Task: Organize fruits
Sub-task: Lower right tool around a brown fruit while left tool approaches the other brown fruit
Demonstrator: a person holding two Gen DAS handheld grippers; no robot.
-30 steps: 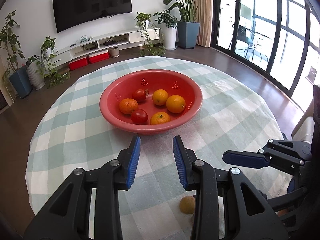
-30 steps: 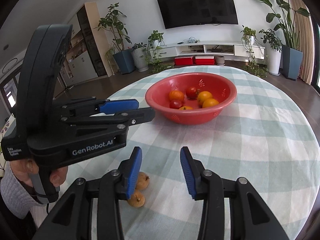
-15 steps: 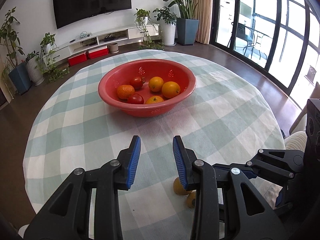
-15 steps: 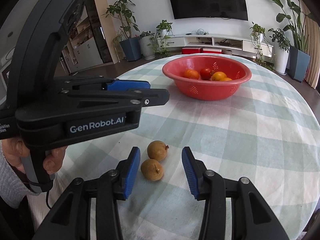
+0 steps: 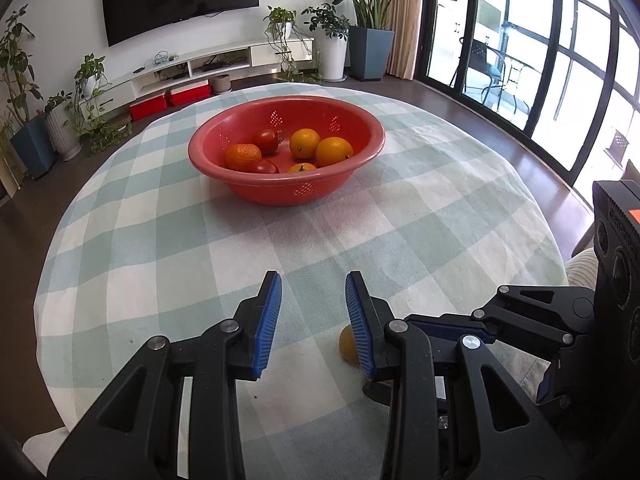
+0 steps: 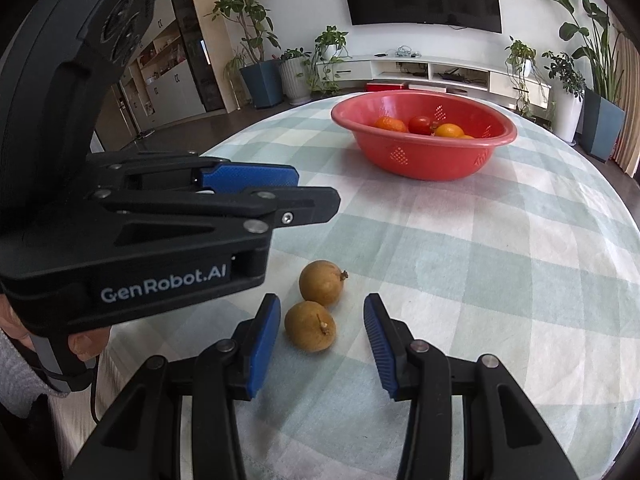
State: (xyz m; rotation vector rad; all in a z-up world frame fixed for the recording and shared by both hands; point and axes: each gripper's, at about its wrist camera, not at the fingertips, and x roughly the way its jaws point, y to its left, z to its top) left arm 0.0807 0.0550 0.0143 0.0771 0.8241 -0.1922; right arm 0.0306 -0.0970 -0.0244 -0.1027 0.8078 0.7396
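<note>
Two brown round fruits lie side by side near the table's front edge. The nearer fruit (image 6: pixel 310 330) sits between the fingers of my right gripper (image 6: pixel 321 300), which is open and does not touch it. The farther fruit (image 6: pixel 322 283) lies just past the fingertips. My left gripper (image 5: pixel 313 280) hovers over bare cloth with its jaws narrowly parted and nothing between them. One brown fruit (image 5: pixel 347 346) peeks out behind its right finger. The red bowl (image 5: pixel 288 194) farther back holds oranges (image 5: pixel 334 151) and tomatoes (image 5: pixel 267 140).
A round table under a green and white checked cloth (image 6: pixel 500 280) carries everything. The left gripper's body (image 6: pixel 160 248), held by a hand (image 6: pixel 86 344), fills the left of the right wrist view. Plants, a TV shelf and glass doors stand beyond the table.
Both grippers drew back from the bowl and sank toward the near table edge. The brown fruits came forward into the right gripper's jaws, which widened slightly.
</note>
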